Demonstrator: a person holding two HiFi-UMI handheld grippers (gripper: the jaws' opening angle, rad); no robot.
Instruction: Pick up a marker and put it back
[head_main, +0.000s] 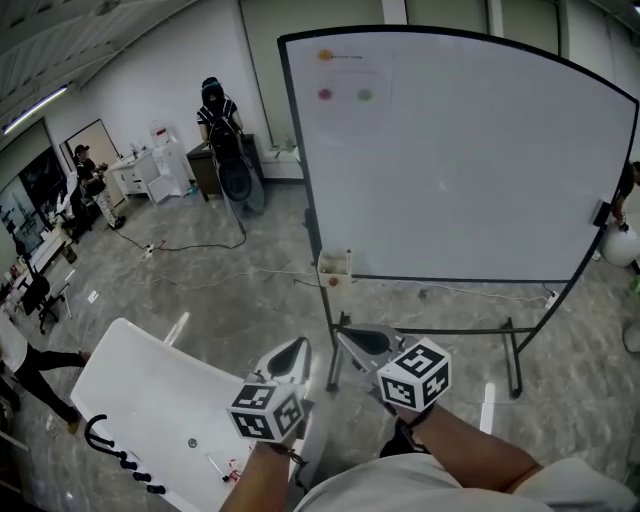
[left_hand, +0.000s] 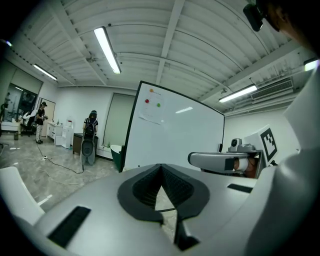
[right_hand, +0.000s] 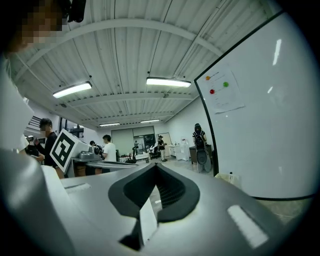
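No marker shows clearly in any view. A small pale box (head_main: 335, 265) hangs at the lower left corner of the whiteboard (head_main: 450, 150); what it holds is too small to tell. It also shows in the right gripper view as the box (right_hand: 230, 178) beside the whiteboard (right_hand: 260, 115). My left gripper (head_main: 300, 344) and right gripper (head_main: 343, 331) hover side by side well short of the board, both shut with nothing between the jaws. The left gripper's jaws (left_hand: 161, 165) point at the whiteboard (left_hand: 175, 135), and the right gripper's jaws (right_hand: 156, 165) meet at their tips.
The whiteboard stands on a dark wheeled frame (head_main: 515, 360). A white chair (head_main: 150, 410) sits at lower left beside my left arm. Cables (head_main: 200, 245) run over the grey floor. A person in black (head_main: 220, 120) stands at a machine behind the board, others further left.
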